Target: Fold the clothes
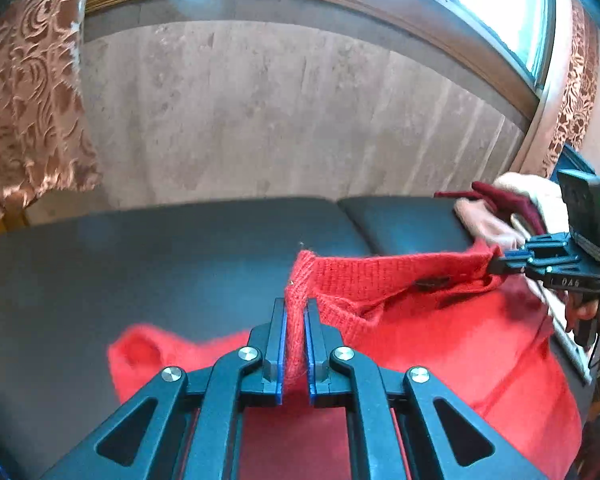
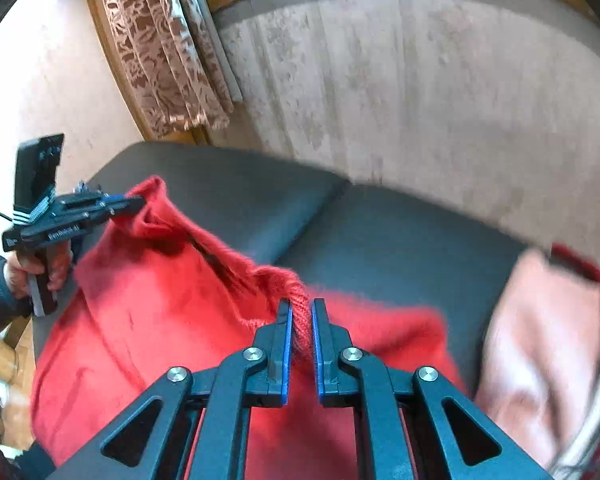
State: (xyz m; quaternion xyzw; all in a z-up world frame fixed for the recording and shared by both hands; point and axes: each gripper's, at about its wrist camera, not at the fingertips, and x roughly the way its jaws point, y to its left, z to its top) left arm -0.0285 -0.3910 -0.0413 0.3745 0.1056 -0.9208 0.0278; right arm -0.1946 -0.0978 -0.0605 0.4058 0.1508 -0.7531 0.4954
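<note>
Both grippers, left (image 1: 296, 344) and right (image 2: 301, 344), are pinching the red sweater's (image 1: 440, 320) knit edge tight; uneven pulling risks stretching it or slipping a corner free.

The sweater (image 1: 400, 320) hangs over the surface (image 1: 140, 260), stretched between the left gripper (image 1: 296, 320) and the right gripper (image 1: 496, 265). To its right lies a pile of clothes (image 2: 540, 340) — behind everything, a wall (image 1: 280, 120) with curtains (image 1: 28, 100) at its sides.
</note>
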